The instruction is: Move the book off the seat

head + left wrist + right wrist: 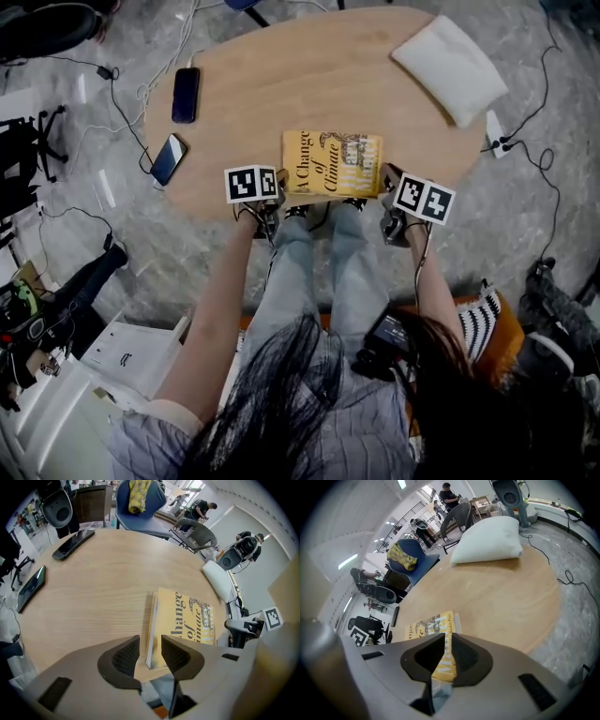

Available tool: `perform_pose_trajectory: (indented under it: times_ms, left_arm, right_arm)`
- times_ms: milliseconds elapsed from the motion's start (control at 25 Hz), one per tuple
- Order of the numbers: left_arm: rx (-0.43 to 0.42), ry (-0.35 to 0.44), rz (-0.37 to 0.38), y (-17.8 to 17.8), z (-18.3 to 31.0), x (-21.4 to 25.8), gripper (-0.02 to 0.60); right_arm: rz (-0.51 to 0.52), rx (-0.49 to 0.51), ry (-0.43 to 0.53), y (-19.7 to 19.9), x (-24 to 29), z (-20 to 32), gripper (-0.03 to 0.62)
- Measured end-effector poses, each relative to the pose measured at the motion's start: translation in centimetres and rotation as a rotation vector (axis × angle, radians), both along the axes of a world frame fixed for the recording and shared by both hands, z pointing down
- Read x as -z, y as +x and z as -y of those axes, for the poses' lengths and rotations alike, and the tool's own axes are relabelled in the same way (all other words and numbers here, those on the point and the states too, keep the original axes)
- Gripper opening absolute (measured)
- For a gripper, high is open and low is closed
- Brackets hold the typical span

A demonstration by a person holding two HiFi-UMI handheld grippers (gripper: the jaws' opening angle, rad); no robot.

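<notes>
One grip was made — the right hand-held gripper (447, 649) clamped the book's (332, 164) lower corner; the left hand-held gripper (150, 656) stood apart astride the other and, I reckoned, needed closing before any lift.

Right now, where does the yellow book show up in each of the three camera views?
Head view: the yellow book lies at centre, at the near edge of the table.
Left gripper view: right of centre, in the lower half.
Right gripper view: lower left of centre.
Shared landmark: the white pillow, beyond the book on the same table in every view.
</notes>
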State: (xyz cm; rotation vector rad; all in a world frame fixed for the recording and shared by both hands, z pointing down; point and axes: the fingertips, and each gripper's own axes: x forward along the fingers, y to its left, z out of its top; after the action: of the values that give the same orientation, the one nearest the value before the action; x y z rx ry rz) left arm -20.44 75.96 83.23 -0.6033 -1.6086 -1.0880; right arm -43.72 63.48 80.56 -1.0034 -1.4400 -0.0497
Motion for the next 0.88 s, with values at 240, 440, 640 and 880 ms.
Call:
perform_pose_trajectory:
  times_ms: [240, 440, 640, 880]
  left_arm:
    - [0.058, -0.089, 0.098, 0.7, -1.4, 3.3, 0.127]
    - [-0.031, -0.127, 0.143, -1.0, -0.9, 5.5, 0.082]
    - [-0.142, -0.17, 0.215, -2.7, -0.5, 9.2, 0.067]
    - [-0.21, -0.183, 0.347, -4.4, -0.5, 14.4, 0.061]
  right_arm:
    - [0.022, -0.032, -0.095, -0.1, 3.9, -0.7, 0.052]
    - [0.047, -0.071, -0.158, -0.8, 7.1, -1.8, 0.046]
    - [0.056, -0.104, -0.228, 1.5, 11.7, -3.4, 0.041]
    - [0.097, -0.135, -0.283, 3.8, 17.4, -3.7, 0.038]
